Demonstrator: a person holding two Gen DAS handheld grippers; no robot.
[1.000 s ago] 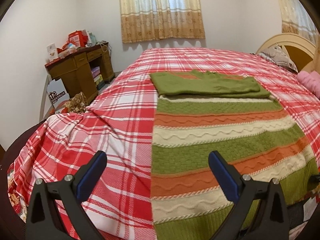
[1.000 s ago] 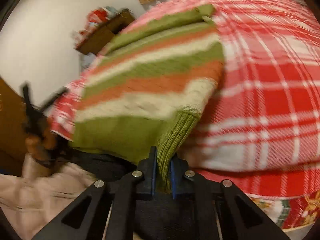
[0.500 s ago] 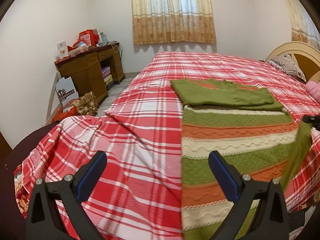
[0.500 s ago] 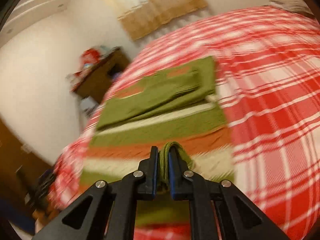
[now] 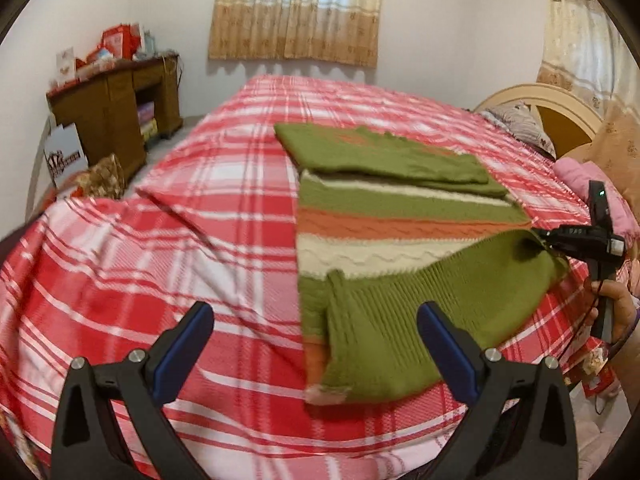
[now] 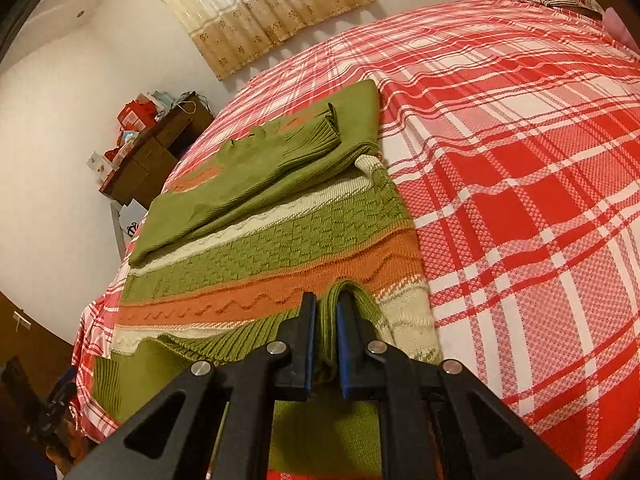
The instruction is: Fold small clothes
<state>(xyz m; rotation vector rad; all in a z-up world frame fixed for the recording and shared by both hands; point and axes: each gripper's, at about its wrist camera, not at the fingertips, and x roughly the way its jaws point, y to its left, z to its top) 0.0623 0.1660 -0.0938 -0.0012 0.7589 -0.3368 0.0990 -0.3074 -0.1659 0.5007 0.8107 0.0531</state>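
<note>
Since a second ago, the right gripper [image 6: 324,336] has carried the sweater's green ribbed hem [image 5: 432,304] up off the bed's near edge and over the striped body, so the bottom of the sweater [image 6: 272,248] now lies partly folded back on itself. Its jaws are closed tight on a doubled pinch of that hem. In the left wrist view this gripper [image 5: 540,240] appears at the far right, held in a hand [image 5: 618,308], with the hem stretched from it down to the bed.

Nearest the left camera, the left gripper [image 5: 316,344] hovers above the bed [image 5: 120,280] with its blue-padded fingers [image 5: 184,340] spread wide and nothing between them.

The sweater lies flat on the red and white plaid bedspread, right of the bed's middle in the left view. Its long axis runs from the near edge away toward the curtain [image 5: 296,12], hem nearest, stripes crossing it. At its far end the green sleeves [image 6: 256,168] are folded across the chest.

Beyond, a wooden desk [image 5: 116,104] stands against the left wall.
</note>
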